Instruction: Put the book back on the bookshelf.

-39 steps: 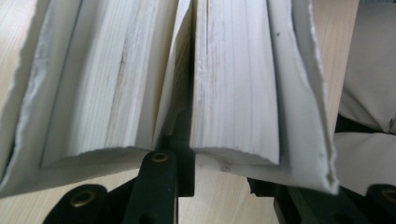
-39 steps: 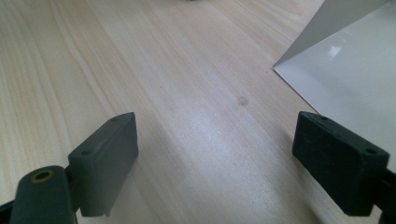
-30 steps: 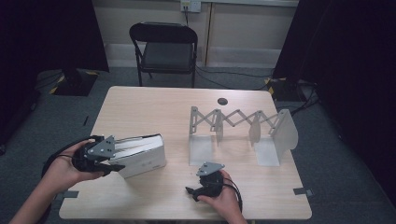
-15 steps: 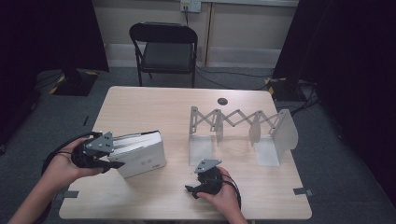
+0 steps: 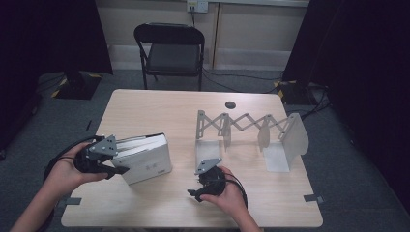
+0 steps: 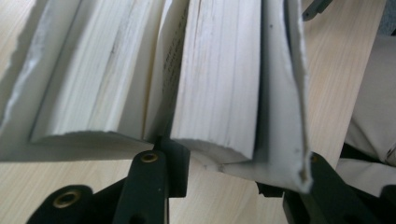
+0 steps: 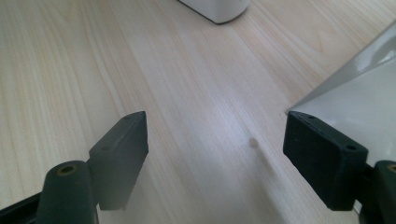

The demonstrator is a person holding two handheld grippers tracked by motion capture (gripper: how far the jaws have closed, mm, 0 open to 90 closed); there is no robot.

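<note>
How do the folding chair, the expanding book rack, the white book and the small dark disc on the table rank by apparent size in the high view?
1. expanding book rack
2. folding chair: close to the rack, and it stands farther from the camera, so this order is unsure
3. white book
4. small dark disc

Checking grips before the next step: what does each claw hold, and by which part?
The left claw grips the thick white paperback book by its page edge, pinching part of the pages plus one cover. The right claw stands open over the wooden table, holding nothing.
</note>
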